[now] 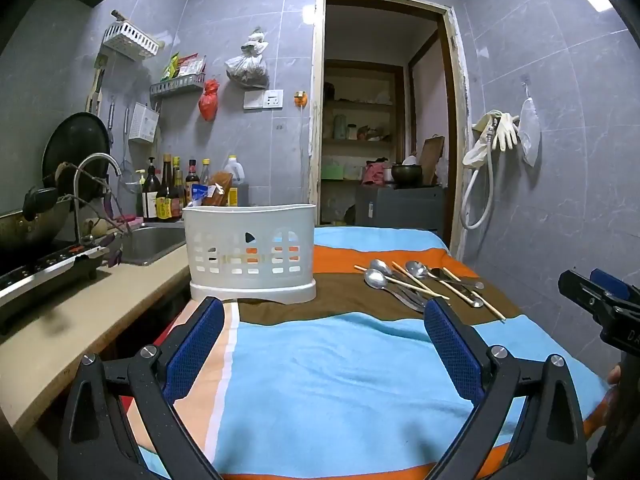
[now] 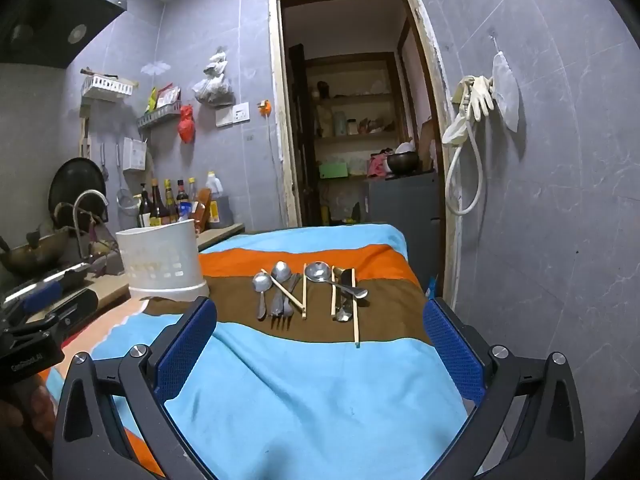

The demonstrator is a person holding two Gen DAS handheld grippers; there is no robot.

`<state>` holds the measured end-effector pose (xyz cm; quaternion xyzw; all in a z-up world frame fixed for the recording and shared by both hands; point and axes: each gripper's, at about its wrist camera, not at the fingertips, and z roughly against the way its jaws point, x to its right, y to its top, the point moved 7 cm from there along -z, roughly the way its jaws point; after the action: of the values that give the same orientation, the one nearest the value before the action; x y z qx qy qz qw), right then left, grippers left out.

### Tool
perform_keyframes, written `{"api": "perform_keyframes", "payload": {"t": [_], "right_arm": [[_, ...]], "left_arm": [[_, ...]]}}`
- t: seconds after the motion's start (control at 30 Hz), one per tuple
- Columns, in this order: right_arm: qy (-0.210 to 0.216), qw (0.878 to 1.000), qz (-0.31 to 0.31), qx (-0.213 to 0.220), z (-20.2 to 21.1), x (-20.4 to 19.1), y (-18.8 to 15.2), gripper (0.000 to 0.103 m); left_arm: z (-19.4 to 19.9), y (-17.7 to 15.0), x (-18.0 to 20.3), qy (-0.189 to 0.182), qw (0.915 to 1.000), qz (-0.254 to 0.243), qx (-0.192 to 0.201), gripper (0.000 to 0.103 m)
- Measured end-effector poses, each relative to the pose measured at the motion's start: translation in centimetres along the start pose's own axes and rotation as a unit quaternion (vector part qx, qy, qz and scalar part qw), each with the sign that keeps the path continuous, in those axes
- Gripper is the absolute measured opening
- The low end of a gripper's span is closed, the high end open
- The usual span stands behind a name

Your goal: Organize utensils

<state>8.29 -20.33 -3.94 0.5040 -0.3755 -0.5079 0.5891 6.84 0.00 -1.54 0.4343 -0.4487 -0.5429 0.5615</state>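
Blue-padded fingers of the left gripper (image 1: 324, 320) sit closest to the lens, spread wide, nothing between them, hovering over the striped cloth (image 1: 320, 380). Right gripper (image 2: 320, 320) same story: jaws wide apart, holding nothing, above the blue band of the cloth.

Utensils all lie in a loose pile on the brown stripe, ahead of the right gripper and ahead-right of the left one. Count from the right wrist view:
- spoons: 3 bowls clearly facing up at the far edge, left spoon (image 2: 261, 285), middle spoon (image 2: 281, 272), large spoon (image 2: 318, 271); at least one more spoon (image 2: 352, 291) lies crosswise in the right cluster, another bowl shows under it, exact total hard to tell
- fork (image 2: 285, 304): tines point toward the camera; could be two overlapping, can't separate them
- chopsticks: 4 sticks, one diagonal chopstick (image 2: 286, 291) crossing the fork and spoon handles, upright chopstick (image 2: 304, 292), short chopstick (image 2: 333, 292), long chopstick (image 2: 355, 312) reaching nearest the camera

One white utensil basket (image 1: 250, 252) stands upright on the cloth's left edge, next to the counter (image 1: 80, 312), well apart from the pile. Contents not visible.

One sink (image 1: 152, 242) with one faucet (image 1: 96, 184) behind it.
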Motion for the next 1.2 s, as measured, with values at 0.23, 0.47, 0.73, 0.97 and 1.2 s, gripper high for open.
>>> {"api": "perform_keyframes", "payload": {"t": [0.23, 0.47, 0.73, 0.97, 1.2], "right_arm": [[-0.004, 1.000, -0.002, 0.002, -0.01, 0.20, 0.15, 0.103], [-0.001, 1.000, -0.004, -0.003, -0.23, -0.23, -0.28, 0.103], [0.000, 1.000, -0.004, -0.004, -0.12, -0.18, -0.23, 0.103], [0.001, 1.000, -0.005, -0.005, -0.27, -0.45, -0.50, 0.103], [0.000, 1.000, -0.004, -0.004, -0.31, -0.50, -0.53, 0.103]], "left_arm": [[0.00, 0.01, 0.01, 0.000, 1.0000, 0.001, 0.002, 0.098], [0.00, 0.01, 0.00, -0.001, 1.0000, 0.002, 0.001, 0.098], [0.01, -0.03, 0.01, 0.000, 1.0000, 0.003, 0.000, 0.098], [-0.58, -0.63, 0.13, -0.002, 1.0000, 0.003, -0.001, 0.098], [-0.61, -0.92, 0.42, -0.002, 1.0000, 0.004, -0.002, 0.098]]}}
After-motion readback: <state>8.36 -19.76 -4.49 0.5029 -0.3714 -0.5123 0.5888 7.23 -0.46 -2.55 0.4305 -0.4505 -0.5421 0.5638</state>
